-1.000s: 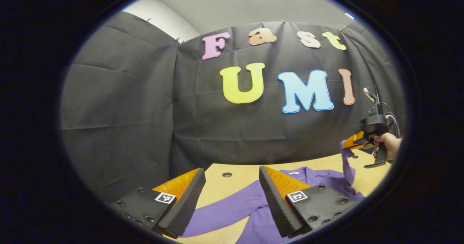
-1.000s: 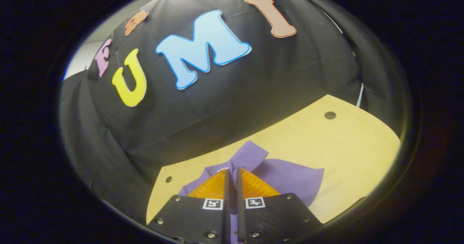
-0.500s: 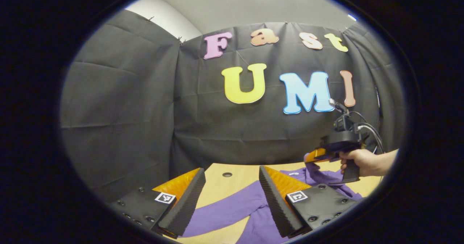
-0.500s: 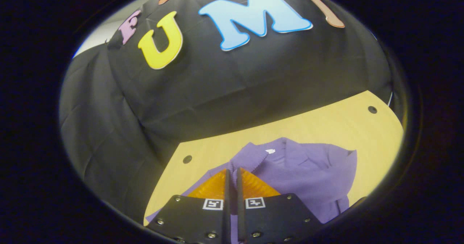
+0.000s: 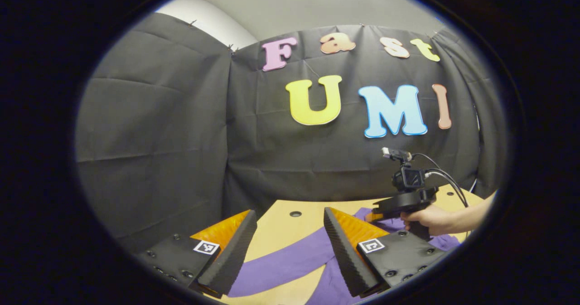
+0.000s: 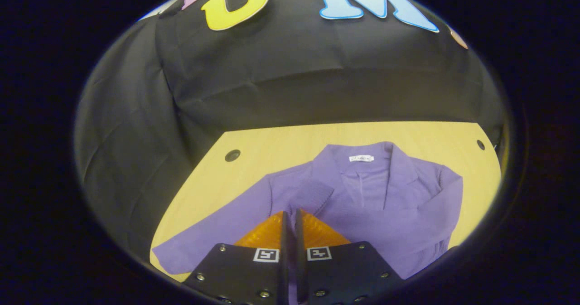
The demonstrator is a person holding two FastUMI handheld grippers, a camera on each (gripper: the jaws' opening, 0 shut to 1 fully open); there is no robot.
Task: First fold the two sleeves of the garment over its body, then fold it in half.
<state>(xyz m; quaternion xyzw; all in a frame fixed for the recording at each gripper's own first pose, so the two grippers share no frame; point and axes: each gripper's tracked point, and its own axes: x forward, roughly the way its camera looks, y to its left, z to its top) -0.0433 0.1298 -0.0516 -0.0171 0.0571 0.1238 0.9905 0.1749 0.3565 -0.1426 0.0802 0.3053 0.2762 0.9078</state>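
A purple garment (image 6: 362, 191) lies collar-up on the wooden table (image 6: 272, 146). One sleeve (image 6: 380, 219) lies across its body, with its ribbed cuff (image 6: 312, 196) just ahead of my right gripper (image 6: 290, 213), which is shut on that sleeve. The other sleeve (image 6: 204, 241) stretches out flat to the lower left. In the left gripper view my left gripper (image 5: 289, 214) stands open above that outstretched sleeve (image 5: 290, 264), nothing between its fingers. Farther right, a hand (image 5: 430, 221) holds the right gripper (image 5: 385, 210) low over the garment.
The black cloth wall (image 5: 181, 137) closes off the table's far edge. Small round holes (image 6: 232, 155) sit near the table's back corners. Bare tabletop (image 5: 276, 232) runs between the garment and the wall.
The right gripper has carried its sleeve leftward across the garment's body and down towards it. The left gripper has barely moved and stays open.
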